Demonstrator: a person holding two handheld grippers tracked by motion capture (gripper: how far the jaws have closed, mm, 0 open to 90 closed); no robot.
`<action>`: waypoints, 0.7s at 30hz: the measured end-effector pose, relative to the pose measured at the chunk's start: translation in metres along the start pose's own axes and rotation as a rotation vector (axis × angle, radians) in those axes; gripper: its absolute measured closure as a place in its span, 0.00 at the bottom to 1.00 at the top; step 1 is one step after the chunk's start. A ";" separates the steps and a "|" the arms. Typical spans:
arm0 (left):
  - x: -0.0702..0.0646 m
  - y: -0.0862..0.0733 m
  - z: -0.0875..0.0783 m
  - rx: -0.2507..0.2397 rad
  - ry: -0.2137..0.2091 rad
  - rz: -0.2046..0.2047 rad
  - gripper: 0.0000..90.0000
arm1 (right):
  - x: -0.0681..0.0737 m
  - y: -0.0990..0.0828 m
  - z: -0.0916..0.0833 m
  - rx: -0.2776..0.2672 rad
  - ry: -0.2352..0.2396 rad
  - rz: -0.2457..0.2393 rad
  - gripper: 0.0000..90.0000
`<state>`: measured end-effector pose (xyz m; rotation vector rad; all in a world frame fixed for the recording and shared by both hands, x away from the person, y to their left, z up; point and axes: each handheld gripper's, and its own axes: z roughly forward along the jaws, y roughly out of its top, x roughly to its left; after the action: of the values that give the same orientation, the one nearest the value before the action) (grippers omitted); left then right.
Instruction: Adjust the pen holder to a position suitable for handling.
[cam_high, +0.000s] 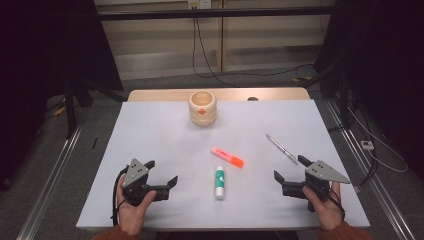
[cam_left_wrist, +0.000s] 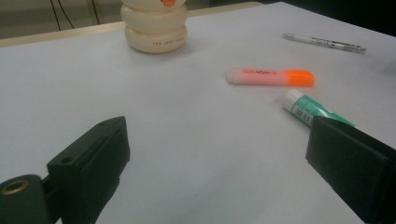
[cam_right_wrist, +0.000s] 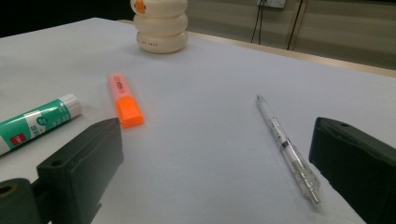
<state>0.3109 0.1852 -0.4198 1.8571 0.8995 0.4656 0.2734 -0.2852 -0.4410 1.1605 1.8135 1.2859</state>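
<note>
From the high view, the white-topped desk carries a cream ribbed wooden cup at the far middle, a pink-and-orange highlighter, a green-and-white glue stick just nearer, and a clear slim pen to the right. The left gripper and right gripper rest low at the near edge, both with jaws spread and nothing in them

In the left gripper view, its jaws stand wide over bare desk; the glue stick lies just beyond the right-hand jaw, the highlighter farther off

In the right gripper view, the pen lies between the parted jaws, untouched. Nothing seems picked up yet; likely all the work remains
</note>
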 end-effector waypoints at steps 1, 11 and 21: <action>0.000 0.000 0.001 0.001 -0.006 0.000 0.07 | 0.000 0.000 0.000 0.002 0.001 0.002 0.03; 0.001 0.002 0.000 0.013 0.002 0.005 0.06 | -0.002 0.001 0.001 0.000 0.006 0.017 0.03; -0.003 0.010 0.004 0.036 0.021 0.080 0.06 | -0.001 0.001 0.003 0.009 0.019 0.014 0.03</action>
<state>0.3156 0.1786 -0.4122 1.9297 0.8551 0.5215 0.2763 -0.2848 -0.4414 1.1723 1.8295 1.3016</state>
